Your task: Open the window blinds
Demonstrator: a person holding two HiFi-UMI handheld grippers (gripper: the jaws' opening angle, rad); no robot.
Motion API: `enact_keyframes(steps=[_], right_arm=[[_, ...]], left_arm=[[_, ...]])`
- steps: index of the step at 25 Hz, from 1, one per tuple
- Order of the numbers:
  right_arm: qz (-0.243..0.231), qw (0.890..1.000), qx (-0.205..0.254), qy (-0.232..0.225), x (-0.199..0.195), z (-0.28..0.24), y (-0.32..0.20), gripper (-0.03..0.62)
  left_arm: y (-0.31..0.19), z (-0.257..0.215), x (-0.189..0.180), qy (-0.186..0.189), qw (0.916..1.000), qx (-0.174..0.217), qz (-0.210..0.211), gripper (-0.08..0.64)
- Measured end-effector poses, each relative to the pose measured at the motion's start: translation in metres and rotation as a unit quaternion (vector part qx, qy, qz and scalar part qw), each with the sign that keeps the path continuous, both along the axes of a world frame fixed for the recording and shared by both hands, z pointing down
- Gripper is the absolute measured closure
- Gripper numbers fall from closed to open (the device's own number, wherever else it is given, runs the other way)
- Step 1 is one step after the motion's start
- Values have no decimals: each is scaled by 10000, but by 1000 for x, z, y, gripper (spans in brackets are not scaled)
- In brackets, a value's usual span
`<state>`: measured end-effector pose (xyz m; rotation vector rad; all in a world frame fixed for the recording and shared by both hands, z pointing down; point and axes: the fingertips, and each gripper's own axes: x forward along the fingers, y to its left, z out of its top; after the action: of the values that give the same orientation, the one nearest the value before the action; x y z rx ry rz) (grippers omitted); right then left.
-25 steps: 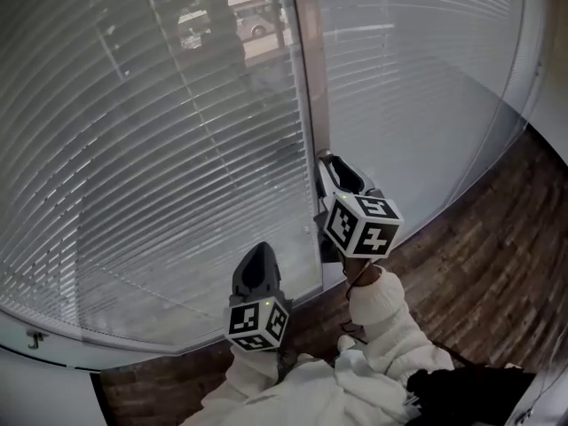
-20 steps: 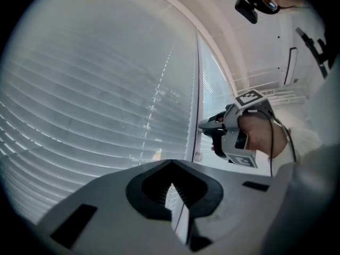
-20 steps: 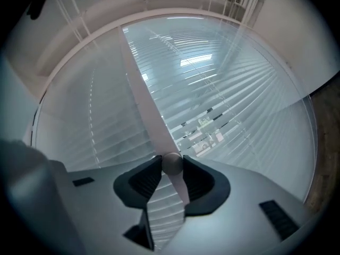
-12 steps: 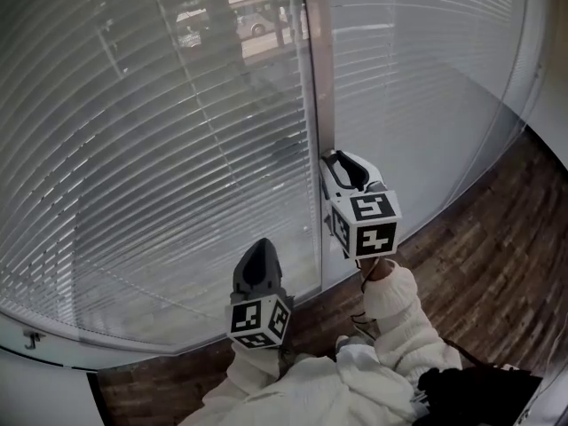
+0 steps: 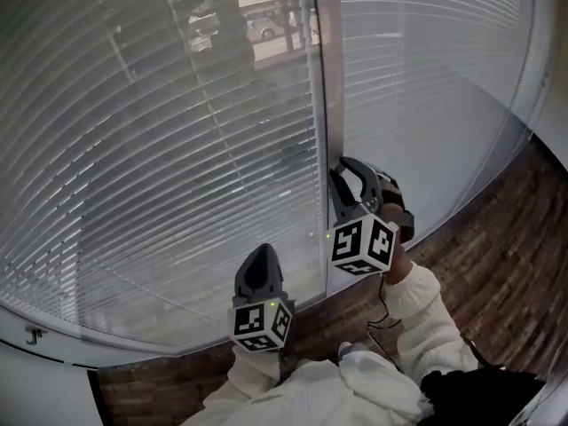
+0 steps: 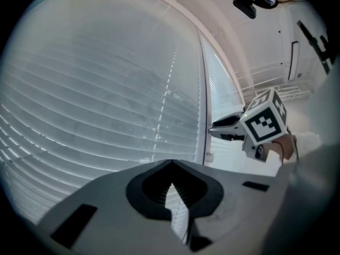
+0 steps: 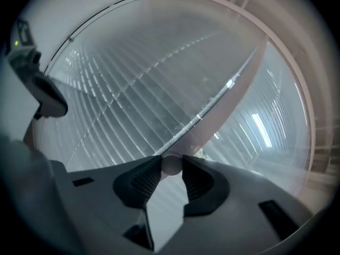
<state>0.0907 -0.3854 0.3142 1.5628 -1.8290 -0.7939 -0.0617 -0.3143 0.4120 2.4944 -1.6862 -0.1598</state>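
Nearest the camera, white sleeves [image 5: 404,327] lead out to both tools above a dark wood floor [image 5: 497,256]. The left gripper [image 6: 171,164] has its jaws pressed together with nothing between them. It hangs free in front of the lower edge of the left blind [image 5: 133,167], apart from the slats.

Further out and higher, the right gripper [image 7: 171,162] is clamped on the rounded bottom end of the tilt wand [image 7: 206,112]. This clear rod runs up along the right edge of the left blind, just beside the window mullion [image 5: 327,60]. The wand is the part that matters for opening these blinds, and the hold on it looks shallow, at the jaw tips only.

Past it, the left blind's slats let a street and parked cars [image 5: 257,27] show through near the top edge. The right blind [image 5: 426,87], beyond the mullion, reads as an even pale sheet and looks closed.

The main risk, as I judge it, is the smooth round end slipping out of the jaws once the wand is twisted, since little of it is held. Pulling downward instead of turning could strain the wand's upper hook, which is out of sight. Turning the wrong way would shut the slats further. A loose wand could swing and knock the slats.
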Motion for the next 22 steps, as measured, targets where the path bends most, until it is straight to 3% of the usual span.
enact_keyframes(steps=[4,7,9,13,17,18,19,20,21,22], right_arm=[[-2,9895,268,1420,-3,4,2,469],[-48,9696,487,2400,-4,7,3,469],[-107,9500,662,3048,-4,9,4,469],[-277,8960,925,4333,-3,14,4,469],[-341,8203,1231,5574,-3,17,3,469],[-366,8058,1323,5761,-2,17,3,469],[-409,8025,1391,5787,-2,17,3,469],[-469,8167,1415,5575,-2,17,3,469],[-530,8480,1378,5090,-2,16,3,469],[-562,8893,1264,4359,-2,14,5,469]], left_arm=[[-1,-1,-4,-52,9999,17,-87,563],[-1,0,-5,-70,9999,12,-113,564],[-1,1,-4,-106,9999,23,-120,564],[-3,4,-6,-162,9998,14,-150,563],[-5,5,-6,-167,9997,-2,-176,564],[-6,5,-5,-171,9997,9,-174,563],[-6,4,-4,-169,9997,22,-174,564],[-5,3,-4,-163,9997,33,-178,563],[-5,3,-5,-156,9997,40,-187,563],[-5,3,-6,-153,9997,44,-197,563]])
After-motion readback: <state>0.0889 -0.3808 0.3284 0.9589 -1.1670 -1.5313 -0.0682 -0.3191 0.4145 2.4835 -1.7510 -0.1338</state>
